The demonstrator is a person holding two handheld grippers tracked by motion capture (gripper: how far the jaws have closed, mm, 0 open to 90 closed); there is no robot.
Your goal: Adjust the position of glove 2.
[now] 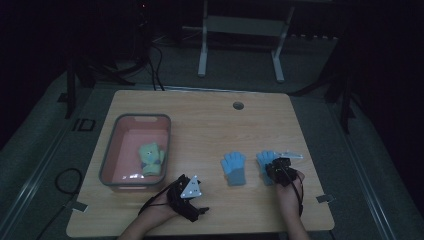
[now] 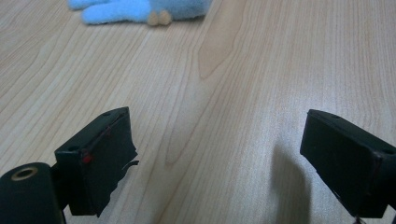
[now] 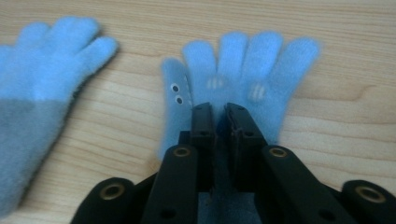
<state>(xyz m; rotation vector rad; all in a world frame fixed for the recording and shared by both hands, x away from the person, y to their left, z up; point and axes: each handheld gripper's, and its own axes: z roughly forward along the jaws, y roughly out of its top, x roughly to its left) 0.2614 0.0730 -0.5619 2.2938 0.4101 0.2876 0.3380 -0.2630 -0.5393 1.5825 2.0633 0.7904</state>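
Note:
Two light blue gloves lie flat on the wooden table, fingers pointing away from me. My right gripper hovers over the palm of the right-hand blue glove, which has small eyes on its thumb. Its jaws stand a narrow slit apart and I see no fabric pinched between them. The other blue glove, with a grey cuff, lies just to the left. My left gripper rests low over bare wood near the front edge, its jaws wide open and empty.
A pink bin with a grey rim stands at the table's left, and a yellow-green glove lies inside it. A cable hole is near the far edge. White stand legs rise behind the table.

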